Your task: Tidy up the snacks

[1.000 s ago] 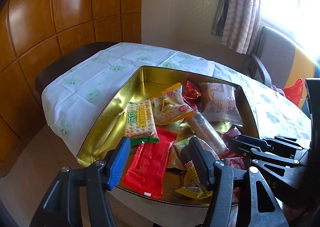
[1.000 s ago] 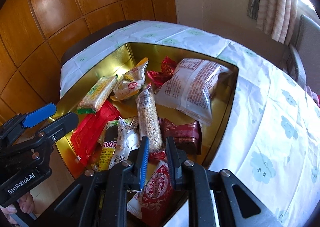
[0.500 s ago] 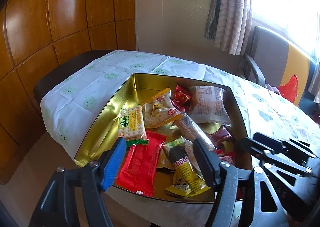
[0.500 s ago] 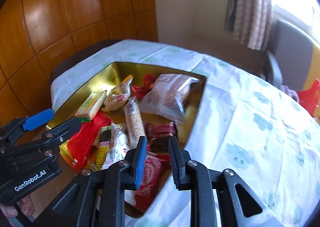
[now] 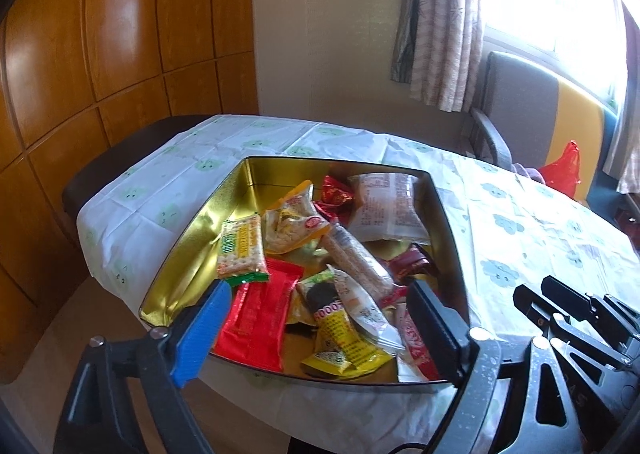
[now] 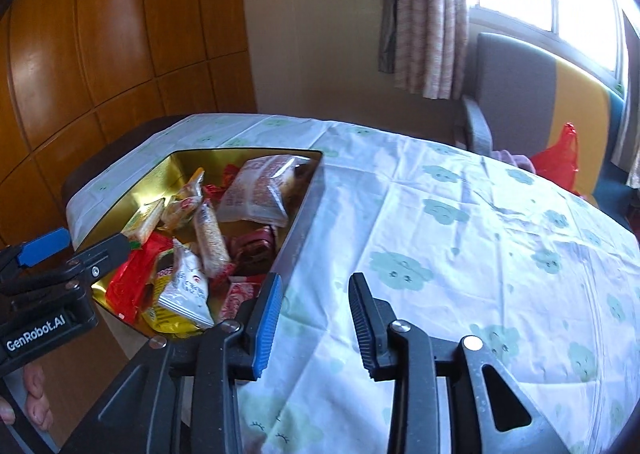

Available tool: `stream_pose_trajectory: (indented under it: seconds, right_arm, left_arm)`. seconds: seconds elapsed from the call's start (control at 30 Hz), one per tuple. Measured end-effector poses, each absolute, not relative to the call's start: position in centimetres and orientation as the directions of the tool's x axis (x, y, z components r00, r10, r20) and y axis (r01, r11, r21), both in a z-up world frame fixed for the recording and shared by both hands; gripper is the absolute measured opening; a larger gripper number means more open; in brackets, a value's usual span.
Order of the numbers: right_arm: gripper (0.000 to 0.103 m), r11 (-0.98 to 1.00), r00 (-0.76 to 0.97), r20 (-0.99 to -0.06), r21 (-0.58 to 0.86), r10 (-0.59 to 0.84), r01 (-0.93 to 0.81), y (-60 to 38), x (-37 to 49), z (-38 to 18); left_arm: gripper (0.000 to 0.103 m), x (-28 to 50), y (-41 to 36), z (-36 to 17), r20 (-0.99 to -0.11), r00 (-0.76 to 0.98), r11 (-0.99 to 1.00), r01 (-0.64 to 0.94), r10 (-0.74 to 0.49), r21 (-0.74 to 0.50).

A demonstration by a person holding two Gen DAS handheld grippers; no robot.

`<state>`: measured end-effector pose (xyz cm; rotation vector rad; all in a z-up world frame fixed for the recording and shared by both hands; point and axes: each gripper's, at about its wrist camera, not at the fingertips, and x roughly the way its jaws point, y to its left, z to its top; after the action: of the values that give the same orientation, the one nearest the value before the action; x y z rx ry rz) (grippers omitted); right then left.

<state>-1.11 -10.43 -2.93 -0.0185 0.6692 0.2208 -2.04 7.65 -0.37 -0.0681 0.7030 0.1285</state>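
Note:
A gold metal tin [image 5: 192,238] [image 6: 304,210] sits on the table, filled with several snack packs: a green cracker pack [image 5: 240,250], a red pack [image 5: 256,318], a long cereal bar [image 5: 356,258] [image 6: 210,236] and a large clear bag [image 5: 390,206] [image 6: 260,190]. My left gripper [image 5: 320,330] is open and empty, held above the tin's near edge. My right gripper [image 6: 316,318] is open and empty, over the tablecloth just right of the tin. A red-and-white pack [image 6: 236,294] lies in the tin's near corner.
A white tablecloth [image 6: 460,254] with green cloud prints covers the table. A grey and yellow chair [image 5: 532,114] and a red bag [image 5: 564,170] stand beyond the far right. Wood panelling [image 5: 100,54] lines the left wall. Curtains [image 5: 440,14] hang by the window.
My right gripper let go of the red-and-white pack into the tin, opened and moved right over the tablecloth. Both grippers pulled back and up from the tin.

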Motion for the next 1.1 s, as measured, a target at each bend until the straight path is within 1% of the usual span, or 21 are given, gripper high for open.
stream_pose_trajectory:
  seconds: [0.13,0.3,1.1]
  right_arm:
    - [0.036,0.979,0.768,-0.613,0.047,0.185,-0.199,-10.7,-1.4,-2.9]
    - [0.036,0.978,0.768,-0.613,0.041,0.186,-0.204,-10.6,-1.5,-2.9]
    - [0.036,0.974,0.759,-0.622,0.035,0.195,-0.222,-9.9,-1.4,-3.2]
  left_arm:
    - [0.099,-2.3,7.0,-0.3,-0.64,0.763,0.992,-0.129,0.096,-0.006]
    - [0.102,-2.3,7.1,-0.2,-0.635,0.765,0.99,-0.138,0.107,0.0]
    - [0.103,-1.9,8.0,-0.5,-0.643,0.756,0.987,-0.162,0.125,0.002]
